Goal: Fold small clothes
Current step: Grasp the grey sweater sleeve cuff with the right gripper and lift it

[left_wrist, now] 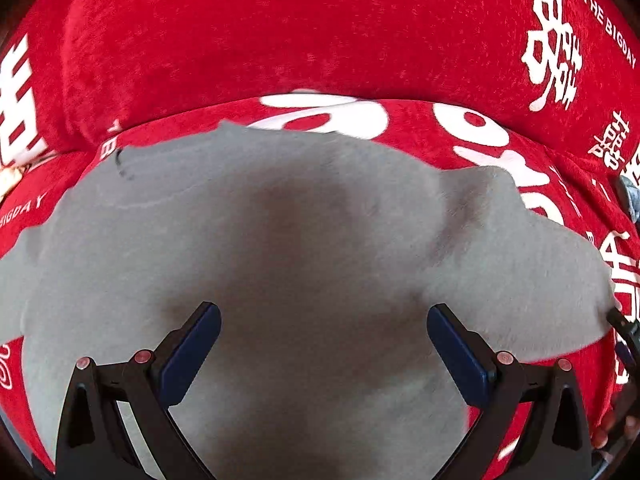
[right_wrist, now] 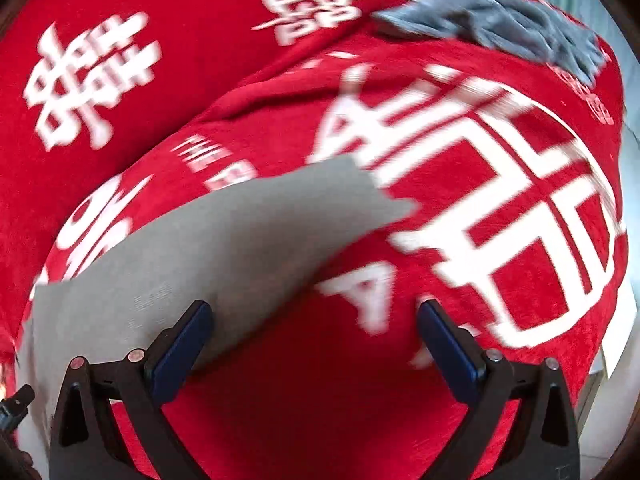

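A small grey garment (left_wrist: pixel 280 240) lies spread on a red blanket (left_wrist: pixel 280 32) with white characters. My left gripper (left_wrist: pixel 324 316) is open and empty, just above the middle of the garment. In the right wrist view the same grey garment (right_wrist: pixel 208 240) lies to the left, one corner pointing right. My right gripper (right_wrist: pixel 316 312) is open and empty, its left finger (right_wrist: pixel 180 352) over the garment's edge and its right finger over the red blanket (right_wrist: pixel 520 200). The right wrist view is blurred.
A crumpled blue-grey cloth (right_wrist: pixel 508 20) lies at the far right of the blanket; a bit of it shows in the left wrist view (left_wrist: pixel 630 196). The other gripper's tip (left_wrist: pixel 624 328) shows at the garment's right edge. The blanket's right edge drops to a pale floor (right_wrist: pixel 624 320).
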Available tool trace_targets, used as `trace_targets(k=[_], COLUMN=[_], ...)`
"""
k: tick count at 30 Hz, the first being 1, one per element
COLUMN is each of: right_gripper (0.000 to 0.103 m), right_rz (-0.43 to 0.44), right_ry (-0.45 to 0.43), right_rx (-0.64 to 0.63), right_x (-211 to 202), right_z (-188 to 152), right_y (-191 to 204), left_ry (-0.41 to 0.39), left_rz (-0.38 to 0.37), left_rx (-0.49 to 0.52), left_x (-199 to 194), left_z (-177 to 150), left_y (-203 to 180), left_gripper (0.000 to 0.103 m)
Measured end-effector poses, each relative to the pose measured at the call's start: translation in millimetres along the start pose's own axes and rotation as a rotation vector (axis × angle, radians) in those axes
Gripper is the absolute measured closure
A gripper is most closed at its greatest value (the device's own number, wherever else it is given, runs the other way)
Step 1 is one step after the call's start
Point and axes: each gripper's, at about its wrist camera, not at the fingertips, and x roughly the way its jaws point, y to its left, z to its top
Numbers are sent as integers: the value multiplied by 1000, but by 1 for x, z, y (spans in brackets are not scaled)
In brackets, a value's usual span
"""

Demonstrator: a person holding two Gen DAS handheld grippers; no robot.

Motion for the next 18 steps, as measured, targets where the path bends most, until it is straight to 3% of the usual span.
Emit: trace_targets(k=[4, 6, 8, 11, 14, 18], right_gripper=[4, 24, 92, 92, 96, 96], right_rz=[69, 87, 153, 217, 113, 109], right_ry=[-7, -26, -41, -113, -241, -213], right_rx=[-62, -120, -168, -145, -158, -165], right_x=[14, 14, 10, -13, -44, -34], right_z=[24, 29, 40, 44, 35, 21], right_y=[6, 22, 34, 23, 8, 0], left_ry=[27, 43, 51, 45, 27, 46], left_rz=[19, 24, 36, 38, 18, 24], left_rx=[-55, -110, -138, -110, -65, 24], left_x=[16, 23, 28, 31, 29, 41], left_z=[14, 20, 25, 31, 35, 38], left_y=[-2, 2, 3, -9, -27, -64], left_gripper=[0, 0, 0, 0, 0, 0])
